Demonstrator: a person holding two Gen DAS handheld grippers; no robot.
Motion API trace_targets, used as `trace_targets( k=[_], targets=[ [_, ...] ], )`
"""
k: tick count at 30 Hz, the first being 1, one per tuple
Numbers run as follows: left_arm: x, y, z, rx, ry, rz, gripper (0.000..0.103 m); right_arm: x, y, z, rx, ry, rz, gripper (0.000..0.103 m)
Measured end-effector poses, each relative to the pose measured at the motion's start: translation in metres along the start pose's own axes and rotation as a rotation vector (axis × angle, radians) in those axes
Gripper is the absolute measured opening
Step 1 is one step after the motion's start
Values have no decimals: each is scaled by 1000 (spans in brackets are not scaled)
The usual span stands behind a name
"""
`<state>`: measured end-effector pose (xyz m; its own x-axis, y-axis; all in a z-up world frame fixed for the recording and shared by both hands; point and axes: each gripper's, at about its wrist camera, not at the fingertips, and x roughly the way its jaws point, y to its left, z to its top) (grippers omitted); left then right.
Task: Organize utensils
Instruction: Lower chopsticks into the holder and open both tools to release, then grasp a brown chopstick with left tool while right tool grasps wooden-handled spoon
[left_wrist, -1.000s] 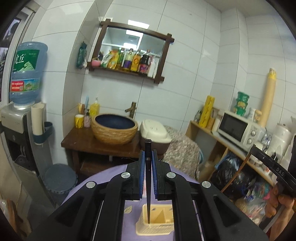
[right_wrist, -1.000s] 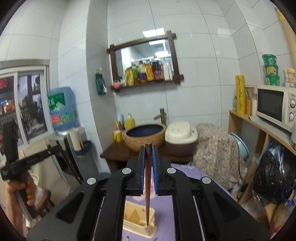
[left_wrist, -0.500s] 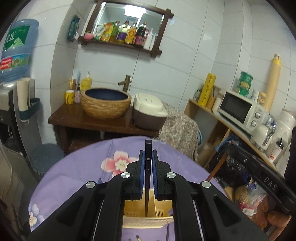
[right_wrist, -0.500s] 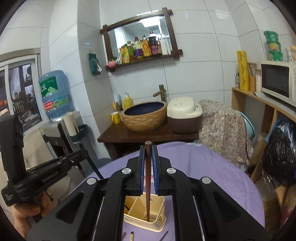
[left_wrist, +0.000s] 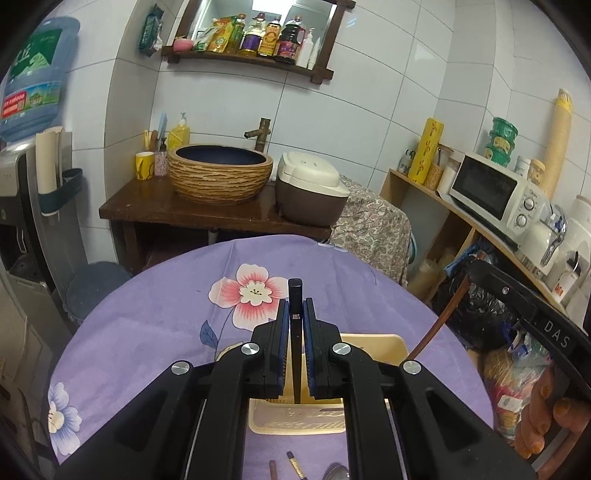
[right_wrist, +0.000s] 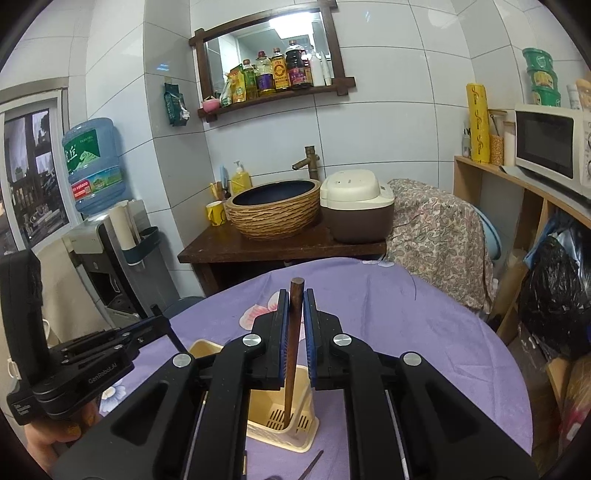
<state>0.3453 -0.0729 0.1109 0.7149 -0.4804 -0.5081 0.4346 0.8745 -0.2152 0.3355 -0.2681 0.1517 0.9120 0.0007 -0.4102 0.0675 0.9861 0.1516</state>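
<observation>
Purple floral cloth covers the round desk (left_wrist: 155, 332) that carries the work.

Progress: each gripper holds one chopstick above the cream holder (right_wrist: 291, 417), so two pieces are mid-insertion and not yet released. Loose utensils lie on the cloth below the left gripper (left_wrist: 295, 317): two stick ends and what appears to be a spoon (left_wrist: 336, 472). These remain to be sorted. Whether the holder already contains other pieces cannot be determined.

Left gripper: closed narrow on a black chopstick (left_wrist: 295, 295). Long axis runs along the fingers, blunt end projecting past the fingertips, thin end pointing down into the holder directly beneath.

Right gripper (right_wrist: 295, 314): closed narrow on a brown chopstick (right_wrist: 293, 332). Long axis likewise follows the fingers, slightly tilted; blunt end above the fingertips, tip inside the slotted compartment below, near its floor.

Judged stage: lowering, then release.
</observation>
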Motion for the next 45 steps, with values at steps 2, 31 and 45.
trace_targets(
  k=[2, 31, 45],
  targets=[
    [-2, -3, -3, 18, 6, 5, 28, -2, -1, -4, 0, -5, -12, 31],
    [-68, 46, -178, 30, 144, 215, 86, -59, -31, -222, -39, 338, -136, 66],
    [-80, 71, -208, -41, 193, 290, 82, -31, -5, -250, 32, 454, -75, 52]
  ],
)
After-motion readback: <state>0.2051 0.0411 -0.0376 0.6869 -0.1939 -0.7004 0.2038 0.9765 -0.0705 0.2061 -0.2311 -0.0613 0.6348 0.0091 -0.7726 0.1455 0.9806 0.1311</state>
